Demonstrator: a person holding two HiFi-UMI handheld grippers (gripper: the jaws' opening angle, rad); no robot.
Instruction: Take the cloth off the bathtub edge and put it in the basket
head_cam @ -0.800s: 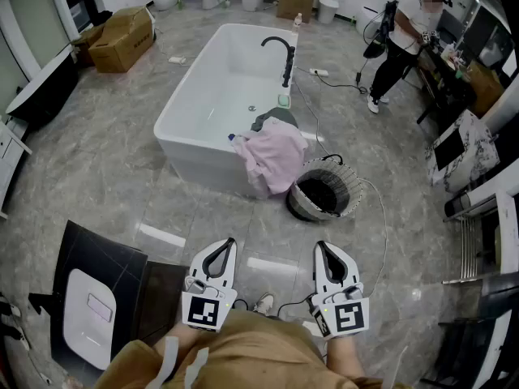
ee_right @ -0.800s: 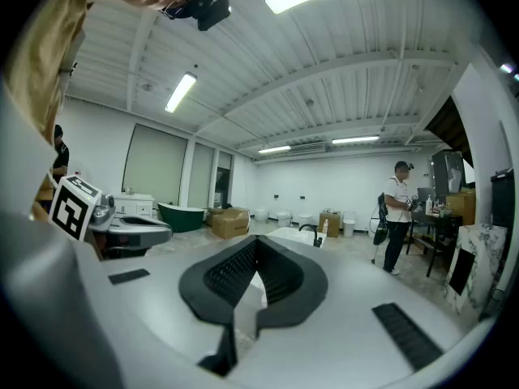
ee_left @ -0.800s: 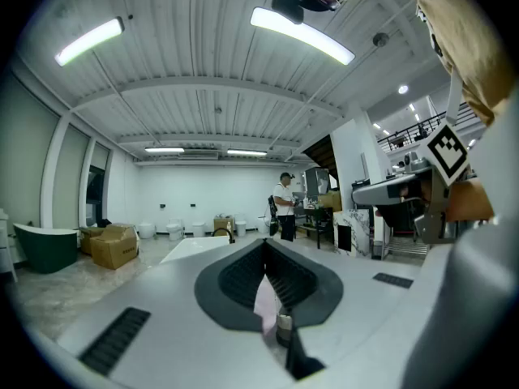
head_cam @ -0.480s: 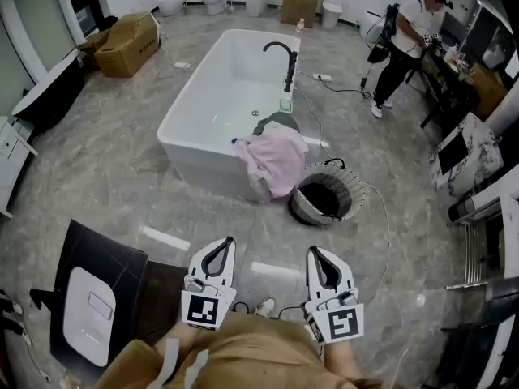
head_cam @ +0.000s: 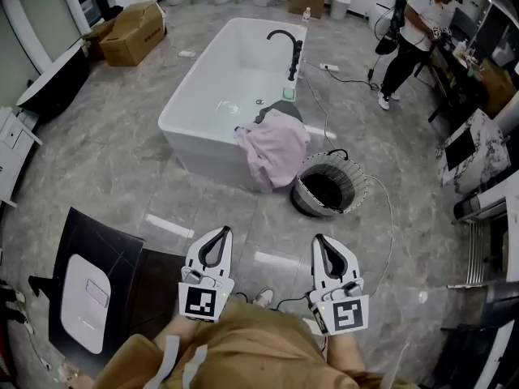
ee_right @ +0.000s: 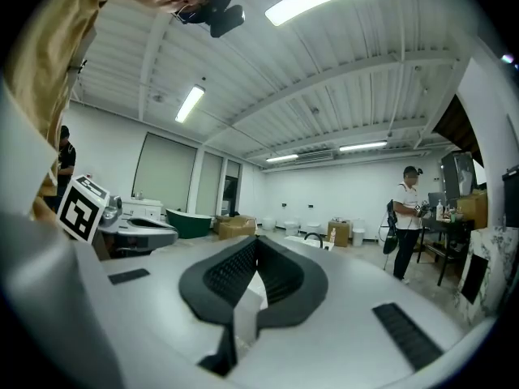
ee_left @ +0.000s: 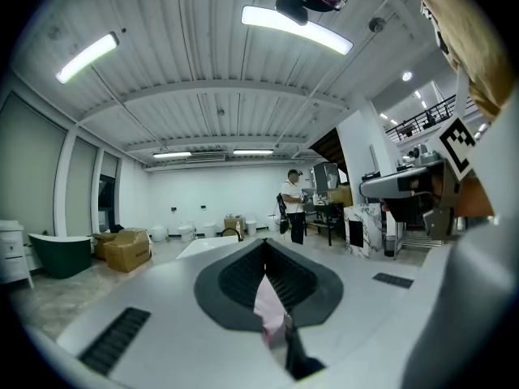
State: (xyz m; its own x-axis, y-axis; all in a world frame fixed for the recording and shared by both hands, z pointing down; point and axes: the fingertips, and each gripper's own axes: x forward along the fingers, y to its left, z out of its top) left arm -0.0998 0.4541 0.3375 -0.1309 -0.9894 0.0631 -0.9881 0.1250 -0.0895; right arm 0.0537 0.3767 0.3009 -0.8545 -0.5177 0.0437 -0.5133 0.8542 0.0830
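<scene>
White left gripper (head_cam: 222,233) and right gripper (head_cam: 319,240), black inner pads (ee_left: 235,282), 1 marker cube (head_cam: 202,301) each; tan clothing (head_cam: 243,351)

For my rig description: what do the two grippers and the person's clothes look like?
The left gripper and right gripper are white shells tapering to a point, lined with black ribbed pads. Each carries a marker cube printed with a black-and-white square. The person wears tan clothing.
</scene>
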